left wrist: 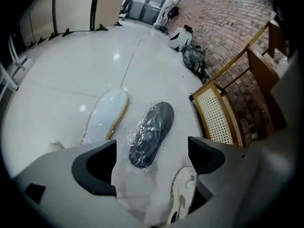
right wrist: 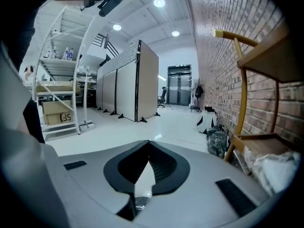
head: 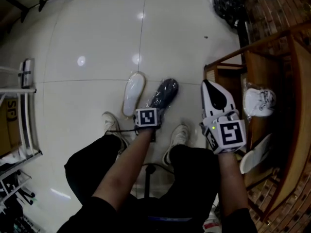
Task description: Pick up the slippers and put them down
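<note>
**Left fingers spread wide above the slippers on the floor**
A dark grey slipper [left wrist: 152, 134] in crinkly clear plastic lies on the glossy white tiled floor [head: 97, 42], just beside a flat white slipper with a tan rim [left wrist: 104, 115]. The left gripper [left wrist: 151, 160] hangs above, and the dark slipper's near end shows between its parted fingers, untouched. The right gripper [right wrist: 148, 145], off to the side, has its fingers closed tip to tip.

head view looked steeply down from above onto the white tile floor [head: 87, 42], person's legs [head: 92, 169] at 6 o'clock. left gripper view sat lower, nearer, tilted down at the same floor; both caught the dark slipper [head: 164, 92] and white slipper [head: 133, 93]. right gripper view faced nearly level down the hall, brick wall [right wrist: 213, 56] at 2 o'clock, far door [right wrist: 183, 84] at 12 o'clock.
</note>
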Motion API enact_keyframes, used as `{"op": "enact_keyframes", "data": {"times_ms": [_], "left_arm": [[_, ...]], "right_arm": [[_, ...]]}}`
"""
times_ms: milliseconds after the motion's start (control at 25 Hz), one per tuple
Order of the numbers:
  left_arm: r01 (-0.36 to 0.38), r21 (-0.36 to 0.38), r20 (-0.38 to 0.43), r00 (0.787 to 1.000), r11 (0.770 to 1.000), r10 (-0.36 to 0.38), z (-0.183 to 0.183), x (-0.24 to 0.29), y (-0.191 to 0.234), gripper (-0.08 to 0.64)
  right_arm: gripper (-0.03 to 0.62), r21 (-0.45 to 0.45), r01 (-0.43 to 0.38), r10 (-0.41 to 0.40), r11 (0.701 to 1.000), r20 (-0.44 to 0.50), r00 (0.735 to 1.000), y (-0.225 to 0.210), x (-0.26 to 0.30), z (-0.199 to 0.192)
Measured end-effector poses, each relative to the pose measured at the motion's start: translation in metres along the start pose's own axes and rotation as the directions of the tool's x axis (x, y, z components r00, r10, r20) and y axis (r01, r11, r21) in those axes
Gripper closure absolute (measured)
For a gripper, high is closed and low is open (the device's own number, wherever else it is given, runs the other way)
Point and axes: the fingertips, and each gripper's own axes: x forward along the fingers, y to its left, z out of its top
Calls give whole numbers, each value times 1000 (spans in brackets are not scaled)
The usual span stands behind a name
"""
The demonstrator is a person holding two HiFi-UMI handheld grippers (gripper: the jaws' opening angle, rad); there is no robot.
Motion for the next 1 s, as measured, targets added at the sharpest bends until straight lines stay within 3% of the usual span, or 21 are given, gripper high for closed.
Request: {"op": "enact_keyframes", "data": {"times_ms": [120, 200, 280, 360, 440, 520, 680, 840, 920, 1000], "left_arm": [[33, 51, 104, 994, 998, -38, 46, -35, -14, 91], [78, 101, 197, 976, 992, -97, 78, -68, -35, 91], [57, 173, 271, 957, 983, -103, 104, -109, -46, 91], [42, 244, 362, 923, 969, -132, 130, -156, -60, 91], [29, 298, 459, 872, 954, -169, 154, -205, -70, 91], [5, 336, 559, 804, 942, -203, 173, -256, -78, 95], [-113, 415, 729, 635, 903, -256, 185, -357, -93, 166], [-292, 473, 840, 435, 832, -325, 179, -451, -105, 172], [-325, 465, 869, 344, 823, -355, 171, -493, -107, 170], [-321, 444, 890, 266, 836, -371, 157, -529, -111, 172]], "right_arm": [[583, -36, 13, -12, 999, 17, 1000, 5, -2, 14], [583, -48, 18, -17, 999, 16, 1000, 9, -9, 23], [583, -62, 36, -35, 997, 10, 999, 14, -17, 36], [583, -78, 52, -50, 996, 28, 998, 22, -23, 55], [583, -86, 79, -74, 993, 61, 995, 29, -28, 75], [583, -99, 103, -93, 990, 96, 991, 36, -37, 96], [583, -126, 120, -100, 985, 157, 983, 51, -67, 129], [582, -130, 151, -119, 980, 227, 967, 62, -103, 155], [583, -127, 169, -129, 977, 276, 952, 68, -121, 168], [583, -116, 180, -132, 977, 333, 934, 71, -136, 178]]}}
